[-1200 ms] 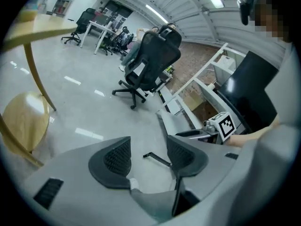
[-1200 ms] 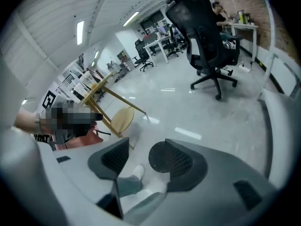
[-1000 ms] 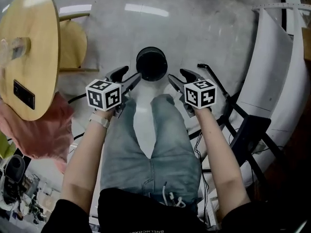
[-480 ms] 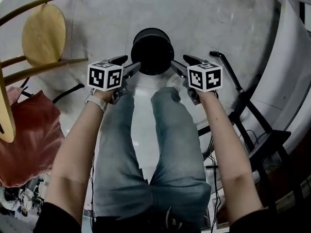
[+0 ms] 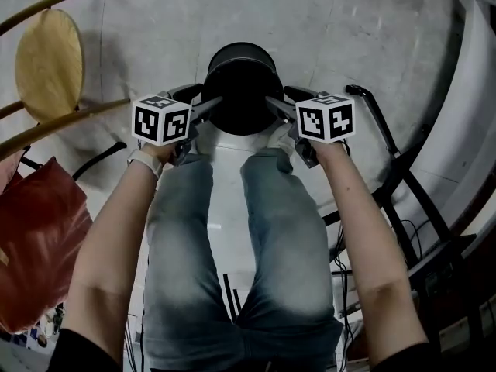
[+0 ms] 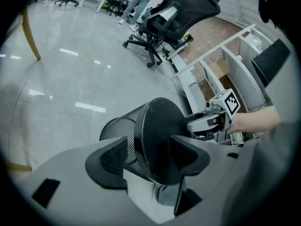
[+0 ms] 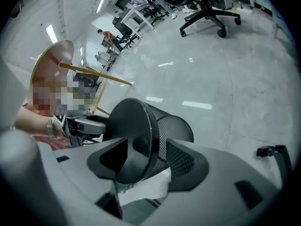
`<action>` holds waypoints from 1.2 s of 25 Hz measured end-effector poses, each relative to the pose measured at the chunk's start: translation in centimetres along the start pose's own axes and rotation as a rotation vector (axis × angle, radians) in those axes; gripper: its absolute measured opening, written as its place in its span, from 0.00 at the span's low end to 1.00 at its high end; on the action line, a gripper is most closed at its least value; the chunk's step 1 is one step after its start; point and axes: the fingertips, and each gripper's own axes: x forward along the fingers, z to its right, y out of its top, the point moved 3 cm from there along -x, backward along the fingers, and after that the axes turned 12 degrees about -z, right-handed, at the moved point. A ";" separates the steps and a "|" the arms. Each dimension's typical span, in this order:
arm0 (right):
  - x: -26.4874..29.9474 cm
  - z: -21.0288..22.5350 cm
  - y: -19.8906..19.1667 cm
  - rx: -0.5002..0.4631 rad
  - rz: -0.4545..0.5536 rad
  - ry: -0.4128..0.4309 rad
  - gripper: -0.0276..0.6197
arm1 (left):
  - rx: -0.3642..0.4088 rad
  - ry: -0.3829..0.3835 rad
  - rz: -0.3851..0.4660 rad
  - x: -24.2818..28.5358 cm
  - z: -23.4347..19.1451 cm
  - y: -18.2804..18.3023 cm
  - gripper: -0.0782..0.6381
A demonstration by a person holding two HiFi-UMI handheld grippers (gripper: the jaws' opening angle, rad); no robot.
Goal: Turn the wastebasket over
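Observation:
A black mesh wastebasket (image 5: 242, 84) stands on the grey floor in front of my knees, its solid round end facing up. My left gripper (image 5: 203, 105) is at its left side and my right gripper (image 5: 279, 105) at its right. In the left gripper view the open jaws of the left gripper (image 6: 149, 149) straddle the upper rim of the wastebasket (image 6: 136, 126), and the right gripper (image 6: 207, 121) shows beyond it. In the right gripper view the right gripper (image 7: 146, 147) likewise stands open around the rim of the wastebasket (image 7: 162, 121). I see no pad pressing on it.
A wooden chair (image 5: 46, 60) and a red bag (image 5: 39, 231) are at the left. A black stand's legs (image 5: 391, 157) and cables lie at the right. My jeans-clad legs (image 5: 271, 231) are just behind the basket. An office chair (image 6: 174, 18) stands farther off.
Both grippers have sunk toward the floor and now flank the wastebasket's top. The basket looks larger and closer in the head view; it has not moved.

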 end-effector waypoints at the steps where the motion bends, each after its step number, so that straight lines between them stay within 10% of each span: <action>1: 0.5 0.0 0.0 -0.004 -0.006 0.003 0.43 | -0.002 -0.002 -0.004 0.3 -0.3 0.0 0.50; 14: -0.4 0.5 2.4 -0.008 0.069 0.012 0.49 | 0.012 -0.033 0.053 -0.4 0.0 2.0 0.46; 24: -3.3 0.0 7.5 -0.247 0.276 -0.077 0.49 | 0.175 0.034 0.273 -3.1 0.2 6.6 0.44; 30: -2.3 -1.5 3.3 -0.340 0.233 -0.125 0.50 | 0.211 0.032 0.211 -2.6 0.9 2.0 0.44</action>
